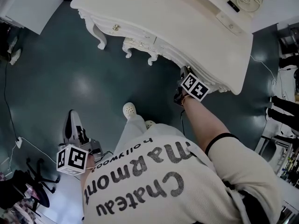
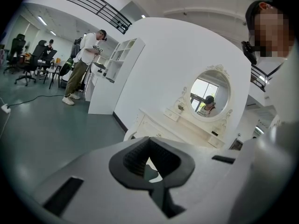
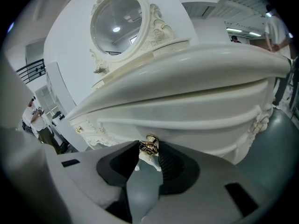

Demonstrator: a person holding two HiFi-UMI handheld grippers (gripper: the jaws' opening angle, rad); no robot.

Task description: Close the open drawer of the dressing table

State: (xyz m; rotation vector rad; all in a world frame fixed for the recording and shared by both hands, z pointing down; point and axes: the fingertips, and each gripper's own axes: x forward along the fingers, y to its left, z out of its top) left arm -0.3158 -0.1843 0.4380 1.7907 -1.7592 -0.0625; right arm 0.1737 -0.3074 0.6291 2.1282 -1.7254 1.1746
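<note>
Floor point(image 1: 70, 78) fills most of the head view, with the white desk point(image 1: 187, 27) across the top. The right gripper point(image 1: 185, 74) reaches on an outstretched arm to the desk's front edge. The left gripper point(image 1: 73, 120) hangs low beside the person's leg, well apart from the desk. In the left gripper view, the left gripper point(image 2: 149, 143) has its jaws closed at the tips with nothing between them. Beyond them stand the desk point(image 2: 159, 127) with its oval mirror point(image 2: 211, 94), and farther off a person point(image 2: 84, 64) by a shelf point(image 2: 112, 78). In the right gripper view, the right gripper point(image 3: 148, 149) has its jaws clamped on the gold knob point(image 3: 149, 146) of the drawer point(image 3: 187, 125), just under the desk top. I cannot tell how far the drawer stands out.
</note>
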